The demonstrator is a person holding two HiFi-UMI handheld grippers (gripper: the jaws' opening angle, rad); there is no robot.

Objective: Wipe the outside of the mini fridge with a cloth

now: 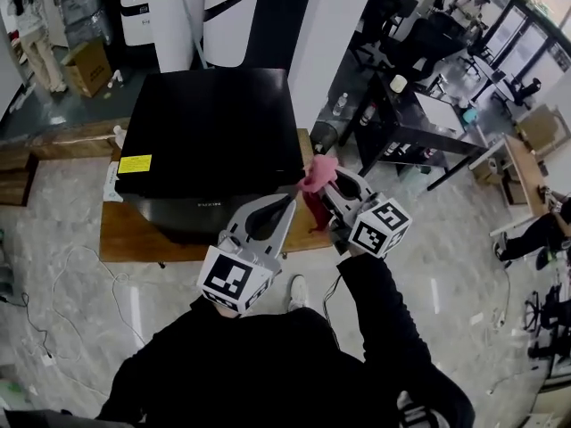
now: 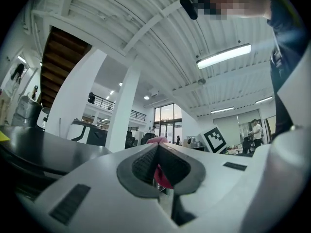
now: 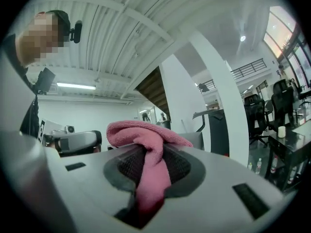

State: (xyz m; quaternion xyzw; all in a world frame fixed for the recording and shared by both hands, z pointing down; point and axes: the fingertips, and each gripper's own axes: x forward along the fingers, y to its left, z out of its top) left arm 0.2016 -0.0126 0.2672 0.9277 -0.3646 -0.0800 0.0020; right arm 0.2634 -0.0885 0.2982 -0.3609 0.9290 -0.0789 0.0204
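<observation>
The black mini fridge (image 1: 210, 136) stands on a low wooden table (image 1: 125, 230). My right gripper (image 1: 332, 184) is shut on a pink cloth (image 1: 317, 176), which bunches up above the jaws and hangs down between them (image 3: 148, 171). It is held just off the fridge's front right corner. My left gripper (image 1: 284, 205) is shut with nothing in it, near the fridge's front edge, jaws pointing toward the cloth. In the left gripper view the jaws (image 2: 157, 149) meet, and the pink cloth (image 2: 163, 176) shows behind them.
A yellow label (image 1: 135, 164) sits on the fridge's top left corner. White pillars (image 1: 323, 34) rise behind it. A dark desk (image 1: 419, 119) with bottles and office chairs stands to the right. Cables (image 1: 62, 275) trail on the floor at the left. A person (image 1: 36, 38) stands far left.
</observation>
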